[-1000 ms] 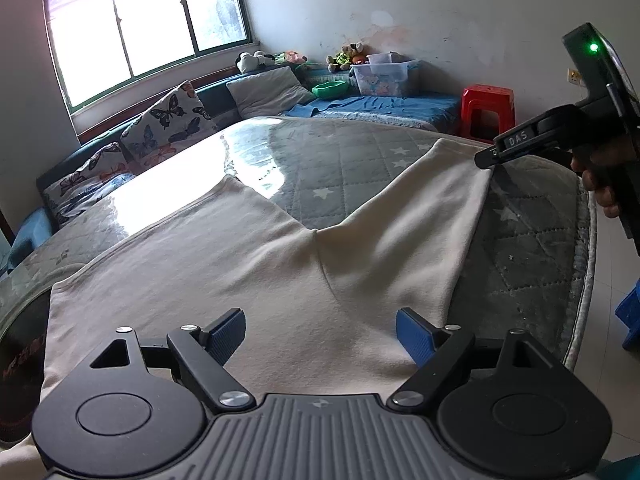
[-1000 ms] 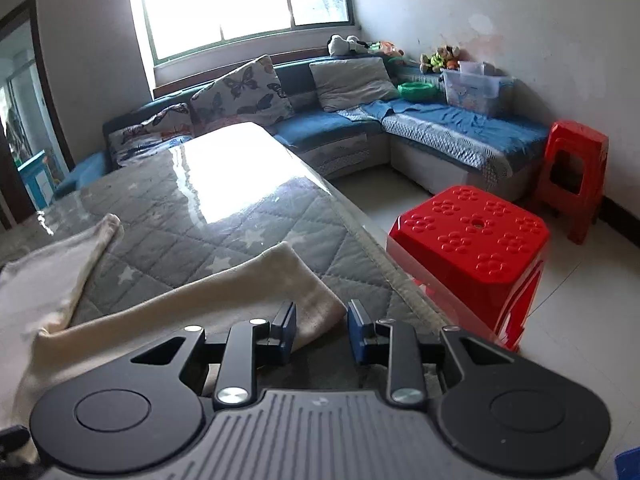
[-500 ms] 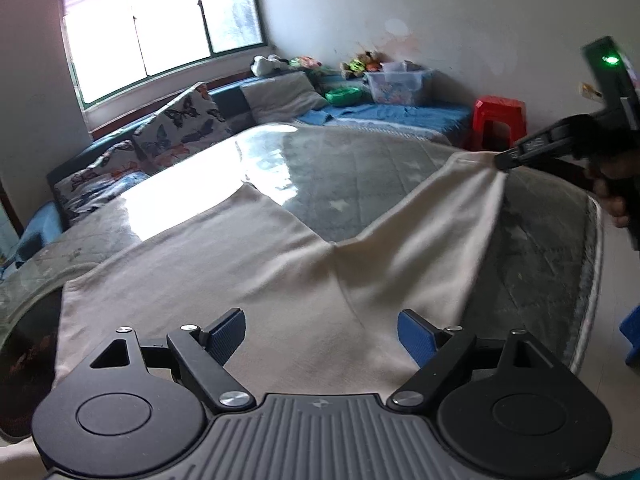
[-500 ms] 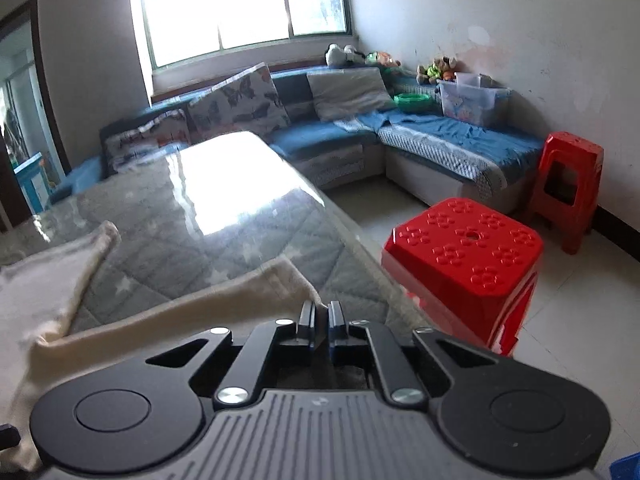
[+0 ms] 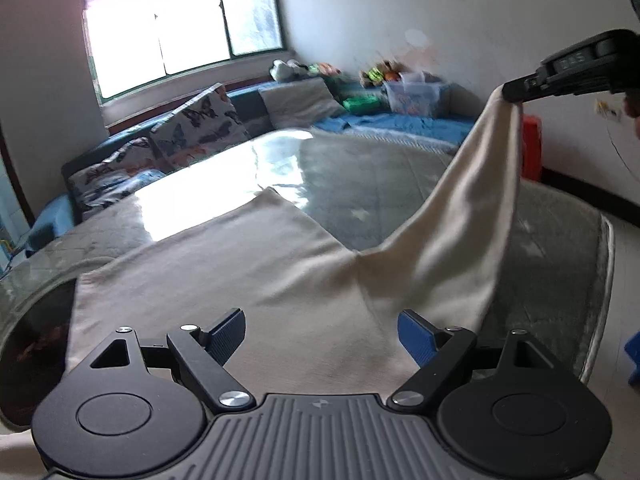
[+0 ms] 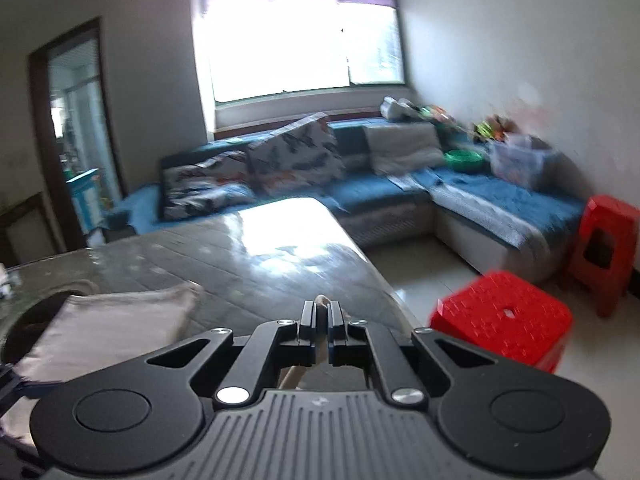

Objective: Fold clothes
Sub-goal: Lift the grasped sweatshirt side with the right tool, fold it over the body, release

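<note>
The cream garment (image 5: 248, 280) lies spread on the grey quilted table (image 5: 380, 184), one leg end lifted off the surface near the table's right edge. The right gripper (image 6: 321, 312) is clamped tight on that end. The left gripper (image 5: 321, 330) hovers over the waist with its jaws wide apart, holding nothing. Two red stools (image 6: 504, 320) stand on the open floor between the table and the blue sofa (image 6: 500, 204).

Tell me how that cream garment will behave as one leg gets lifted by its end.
Likely floppy: the garment drapes in a sagging curve from the right gripper. Probably light, since a thin pinch carries the leg. The rest lies flat on the table, so it may drag.
</note>
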`<action>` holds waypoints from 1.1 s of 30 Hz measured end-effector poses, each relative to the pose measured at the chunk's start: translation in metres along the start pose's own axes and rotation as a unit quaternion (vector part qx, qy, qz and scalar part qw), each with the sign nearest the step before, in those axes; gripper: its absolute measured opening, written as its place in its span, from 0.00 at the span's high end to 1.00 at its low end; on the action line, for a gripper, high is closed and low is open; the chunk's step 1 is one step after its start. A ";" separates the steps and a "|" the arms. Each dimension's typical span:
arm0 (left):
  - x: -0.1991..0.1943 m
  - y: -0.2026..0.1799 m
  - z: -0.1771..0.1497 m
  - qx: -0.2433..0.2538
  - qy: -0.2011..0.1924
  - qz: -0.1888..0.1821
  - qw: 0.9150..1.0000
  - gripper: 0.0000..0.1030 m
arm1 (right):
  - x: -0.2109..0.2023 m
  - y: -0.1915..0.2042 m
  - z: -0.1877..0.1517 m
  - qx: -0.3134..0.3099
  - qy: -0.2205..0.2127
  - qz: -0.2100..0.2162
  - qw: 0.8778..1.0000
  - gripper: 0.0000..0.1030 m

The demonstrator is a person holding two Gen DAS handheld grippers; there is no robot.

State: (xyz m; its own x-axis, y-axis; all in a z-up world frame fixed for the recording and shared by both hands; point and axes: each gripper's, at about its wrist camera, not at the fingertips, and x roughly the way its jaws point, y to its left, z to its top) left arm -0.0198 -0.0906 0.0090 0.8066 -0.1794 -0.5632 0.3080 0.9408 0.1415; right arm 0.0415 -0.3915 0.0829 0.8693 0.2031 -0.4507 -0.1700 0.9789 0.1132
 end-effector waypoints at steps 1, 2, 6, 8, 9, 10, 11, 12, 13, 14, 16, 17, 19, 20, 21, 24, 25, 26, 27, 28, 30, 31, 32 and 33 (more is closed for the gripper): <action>-0.004 0.006 0.000 -0.006 -0.004 0.005 1.000 0.17 | -0.005 0.007 0.006 -0.007 -0.004 0.010 1.000 0.96; -0.007 0.012 -0.001 -0.013 -0.007 0.011 1.000 0.17 | -0.010 0.014 0.011 -0.015 -0.008 0.020 1.000 0.96; -0.021 0.040 -0.009 -0.040 -0.016 0.035 0.998 0.17 | -0.024 0.058 0.031 -0.056 -0.019 0.068 0.996 0.96; -0.028 0.054 -0.015 -0.056 -0.017 0.048 0.997 0.17 | -0.029 0.080 0.038 -0.079 -0.024 0.091 0.992 0.96; -0.031 0.062 -0.019 -0.064 -0.017 0.055 0.996 0.17 | -0.030 0.090 0.040 -0.088 -0.024 0.101 0.991 0.96; -0.034 0.069 -0.022 -0.072 -0.016 0.061 0.995 0.17 | -0.029 0.103 0.043 -0.098 -0.023 0.115 0.988 0.96; -0.038 0.076 -0.026 -0.080 -0.015 0.067 0.994 0.17 | -0.028 0.118 0.045 -0.109 -0.022 0.129 0.985 0.96; -0.041 0.083 -0.030 -0.089 -0.015 0.073 0.993 0.17 | -0.027 0.131 0.046 -0.119 -0.020 0.141 0.983 0.96; -0.046 0.089 -0.034 -0.096 -0.016 0.078 0.992 0.17 | -0.025 0.145 0.046 -0.130 -0.018 0.154 0.979 0.96; -0.050 0.096 -0.038 -0.103 -0.018 0.084 0.991 0.17 | -0.023 0.159 0.045 -0.141 -0.014 0.166 0.976 0.96; -0.059 0.107 -0.046 -0.115 -0.021 0.094 0.989 0.16 | -0.016 0.186 0.042 -0.162 -0.004 0.190 0.968 0.96; -0.063 0.112 -0.051 -0.120 -0.022 0.099 0.988 0.16 | -0.012 0.199 0.039 -0.172 0.003 0.202 0.964 0.96; -0.069 0.121 -0.059 -0.131 -0.021 0.107 0.985 0.16 | -0.001 0.223 0.030 -0.188 0.019 0.222 0.956 0.96; -0.071 0.125 -0.063 -0.136 -0.020 0.110 0.984 0.16 | 0.004 0.235 0.024 -0.196 0.028 0.231 0.953 0.96; -0.073 0.128 -0.067 -0.141 -0.017 0.114 0.983 0.16 | 0.009 0.246 0.016 -0.203 0.039 0.239 0.949 0.96; -0.078 0.135 -0.078 -0.153 -0.010 0.122 0.981 0.16 | 0.025 0.276 -0.009 -0.223 0.075 0.260 0.937 0.96; -0.080 0.137 -0.081 -0.156 -0.008 0.124 0.980 0.16 | 0.030 0.282 -0.018 -0.229 0.086 0.264 0.933 0.96; -0.081 0.139 -0.083 -0.159 -0.006 0.126 0.979 0.16 | 0.035 0.287 -0.027 -0.233 0.100 0.270 0.929 0.96; -0.081 0.140 -0.085 -0.162 -0.004 0.127 0.979 0.16 | 0.039 0.292 -0.035 -0.236 0.113 0.276 0.925 0.96; -0.082 0.141 -0.086 -0.164 -0.003 0.127 0.978 0.16 | 0.043 0.296 -0.043 -0.240 0.124 0.281 0.921 0.96; -0.084 0.142 -0.087 -0.163 -0.002 0.128 0.978 0.16 | 0.047 0.302 -0.054 -0.247 0.141 0.291 0.913 0.93; -0.085 0.142 -0.087 -0.163 -0.002 0.129 0.978 0.16 | 0.045 0.303 -0.056 -0.249 0.143 0.294 0.911 0.91; -0.086 0.142 -0.086 -0.163 -0.003 0.129 0.978 0.16 | 0.044 0.303 -0.059 -0.252 0.146 0.298 0.909 0.88; -0.086 0.142 -0.085 -0.164 -0.005 0.129 0.978 0.16 | 0.042 0.302 -0.058 -0.255 0.144 0.298 0.909 0.85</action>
State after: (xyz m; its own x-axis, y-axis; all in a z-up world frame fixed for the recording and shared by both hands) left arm -0.0888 0.0834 0.0082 0.8411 0.0754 -0.5356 -0.0835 0.9965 0.0093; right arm 0.0000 -0.0858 0.0471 0.4074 0.6259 -0.6650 -0.8274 0.5612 0.0213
